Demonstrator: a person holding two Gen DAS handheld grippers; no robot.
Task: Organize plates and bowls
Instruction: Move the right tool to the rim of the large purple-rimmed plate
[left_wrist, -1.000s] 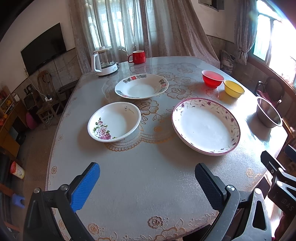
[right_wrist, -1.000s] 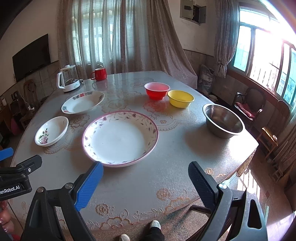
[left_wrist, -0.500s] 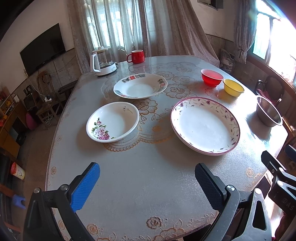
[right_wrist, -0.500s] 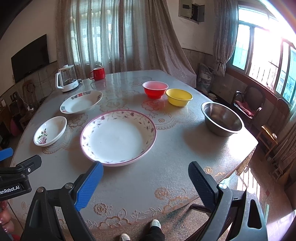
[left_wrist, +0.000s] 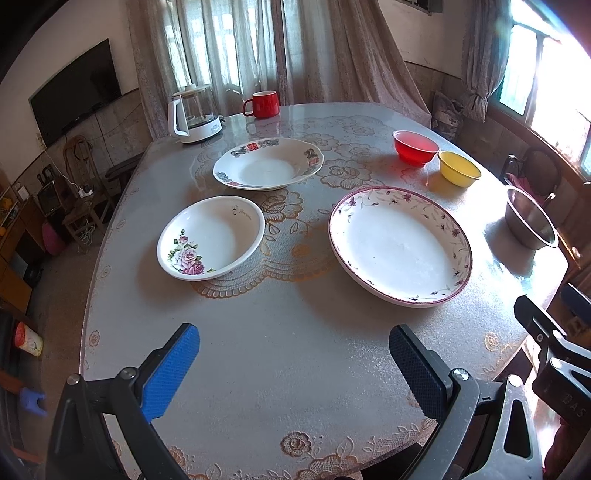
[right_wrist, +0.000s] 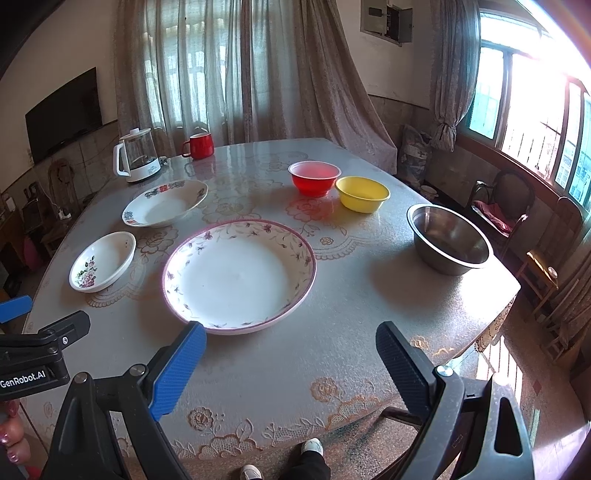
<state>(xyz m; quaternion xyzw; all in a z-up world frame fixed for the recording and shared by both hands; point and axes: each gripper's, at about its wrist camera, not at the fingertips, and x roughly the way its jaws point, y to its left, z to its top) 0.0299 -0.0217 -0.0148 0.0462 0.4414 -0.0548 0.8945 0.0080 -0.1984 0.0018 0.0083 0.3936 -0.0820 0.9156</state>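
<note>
Left wrist view, worktop (left_wrist: 295, 350): round, under a lace-patterned cover, spreading ahead of both grippers.
Large plate (left_wrist: 400, 245): purple-flowered rim, ahead and to the right of the left jaws; in the right wrist view (right_wrist: 239, 275) it lies just ahead of the right jaws, nearest the blue left finger.
Patterned plate (left_wrist: 268, 163): deep, dark-and-red border, far ahead of the left jaws, beyond the rose bowl.
Steel bowl (right_wrist: 448, 240): ahead and to the right of the right jaws, near the worktop's edge.
Rose bowl (left_wrist: 211, 237): white with a pink rose, ahead and slightly left of the left jaws, well apart from the large plate.
Yellow bowl (right_wrist: 362, 194): far ahead of the right jaws, just beside the red bowl (right_wrist: 314, 178).
Kettle (left_wrist: 192, 113) and red mug (left_wrist: 264, 104): at the far edge.
Left gripper (left_wrist: 293, 363): jaws spread wide, holding nothing, above the near worktop.
Right gripper (right_wrist: 290, 363): jaws spread wide, holding nothing, over the near edge.
</note>
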